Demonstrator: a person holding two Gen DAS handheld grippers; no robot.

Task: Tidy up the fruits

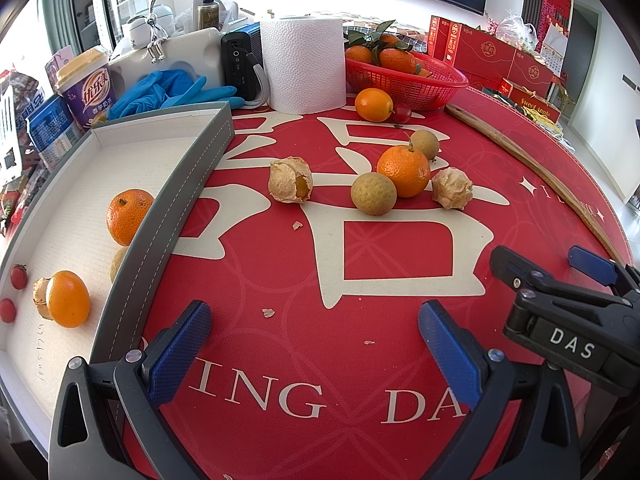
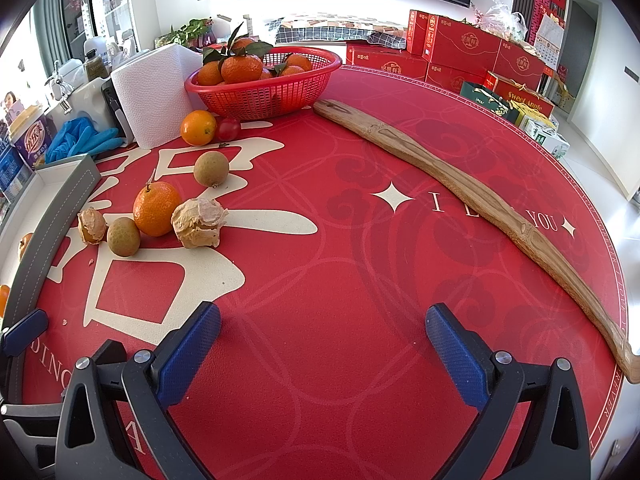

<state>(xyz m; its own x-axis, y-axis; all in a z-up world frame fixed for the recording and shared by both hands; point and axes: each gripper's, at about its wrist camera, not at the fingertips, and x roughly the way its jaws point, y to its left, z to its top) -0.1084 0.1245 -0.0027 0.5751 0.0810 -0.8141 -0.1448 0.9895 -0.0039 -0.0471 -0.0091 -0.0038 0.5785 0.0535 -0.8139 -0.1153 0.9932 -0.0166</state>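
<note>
Currently noted: left tool (image 1: 314,344) and right tool (image 2: 322,346) both spread, empty, above red-clothed bench (image 2: 340,280); stemmed orange mandarin (image 1: 403,170) loose.

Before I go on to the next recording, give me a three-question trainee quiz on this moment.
1. True or false: the red basket holds oranges.
2. Which lies inside the grey tray? A) a paper towel roll B) cherry tomatoes C) the wooden stick
3. Fill in: the left gripper and right gripper both have jaws that are ____.

Key: 1 true. 2 B, the cherry tomatoes sit by the tray's left wall. 3 open, with nothing between them.
</note>
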